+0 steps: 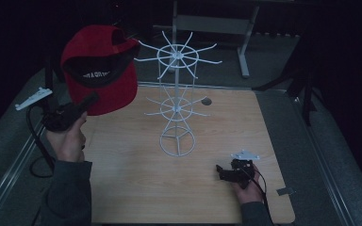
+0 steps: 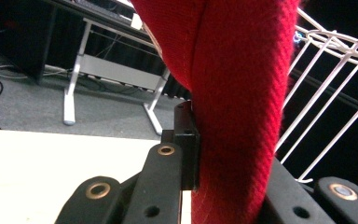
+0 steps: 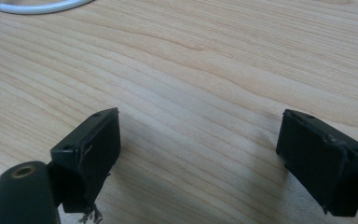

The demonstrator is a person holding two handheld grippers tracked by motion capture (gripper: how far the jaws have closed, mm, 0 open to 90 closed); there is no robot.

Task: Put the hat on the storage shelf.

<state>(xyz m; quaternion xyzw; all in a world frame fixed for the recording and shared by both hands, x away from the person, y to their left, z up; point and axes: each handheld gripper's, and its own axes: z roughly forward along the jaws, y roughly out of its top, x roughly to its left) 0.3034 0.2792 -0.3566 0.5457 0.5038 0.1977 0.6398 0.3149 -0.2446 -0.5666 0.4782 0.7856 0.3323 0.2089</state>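
Left hand-held gripper [image 1: 92, 99] is lifted above the left edge of the table [image 1: 122, 188], and its jaws are clamped on the red cap [image 1: 101, 68], which hangs in the air with its dark inside turned toward the high camera. In the left gripper view the red fabric [image 2: 237, 93] is pressed between the two jaws, with one black pad [image 2: 188, 144] flat against it. The cap is just beside the upper arms of the white wire rack [image 1: 176, 101]; one arm tip comes very near the cap's edge, but I cannot tell if they touch. The rack stands upright near the middle of the table, with its round base on the wood. Between the rack and the near edge the wood is bare, and also to the right side there is much free room. Right hand-held gripper [image 1: 226, 172] rests low on the table near the front right, well apart from the rack. Its jaws stand wide apart, with bare wood [image 3: 200, 116] between them and nothing held.
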